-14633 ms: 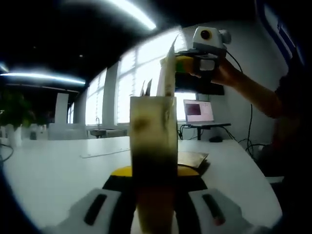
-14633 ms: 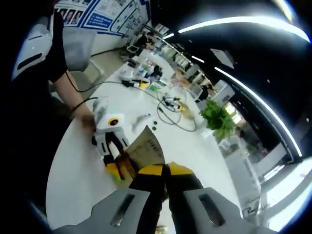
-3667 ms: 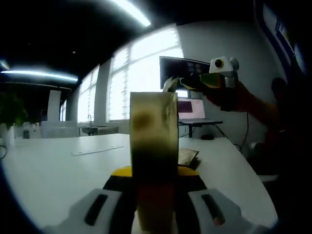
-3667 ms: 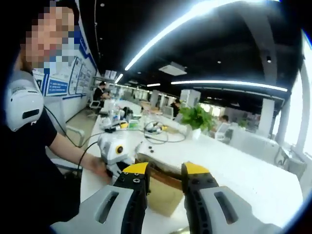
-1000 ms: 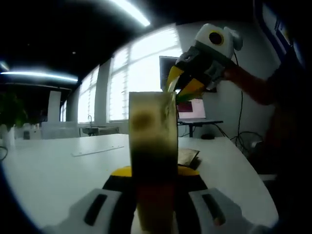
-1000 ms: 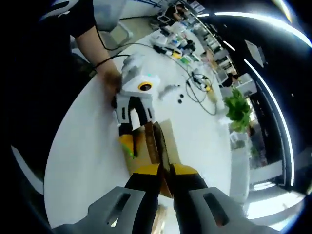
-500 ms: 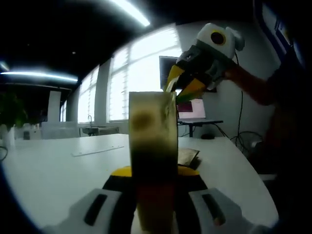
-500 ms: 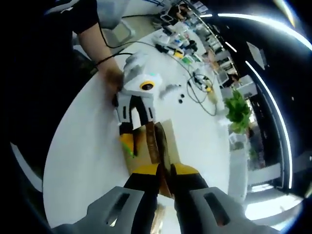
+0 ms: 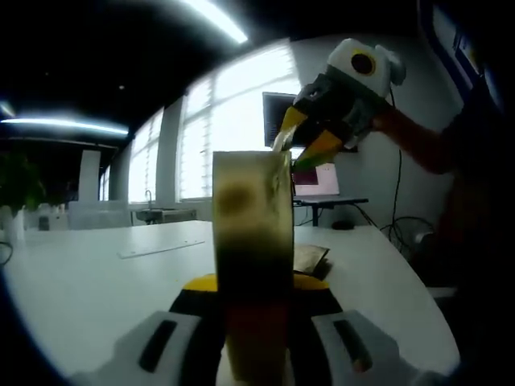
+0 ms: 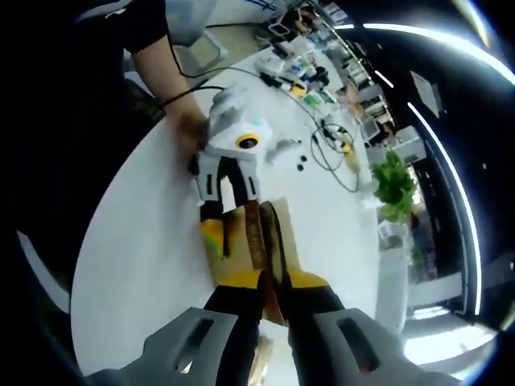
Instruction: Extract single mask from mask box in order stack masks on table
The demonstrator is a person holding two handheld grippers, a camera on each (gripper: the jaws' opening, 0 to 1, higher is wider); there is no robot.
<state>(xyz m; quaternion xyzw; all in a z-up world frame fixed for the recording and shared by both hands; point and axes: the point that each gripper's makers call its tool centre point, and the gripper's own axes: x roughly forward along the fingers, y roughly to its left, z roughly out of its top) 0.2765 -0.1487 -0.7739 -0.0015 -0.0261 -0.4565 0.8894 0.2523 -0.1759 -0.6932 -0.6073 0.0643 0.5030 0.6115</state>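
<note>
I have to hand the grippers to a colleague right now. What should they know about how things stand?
Left gripper: jaws shut on the mask box, holding it upright on the white table.
Right gripper: above the box's open top, jaws nearly closed at a thin edge there; whether a mask is actually pinched, I cannot tell.
Masks already out: a flat pile lies on the table just behind the box.
Left to do: probably lift this mask clear, lay it on the pile, then repeat while keeping the box steady.
</note>
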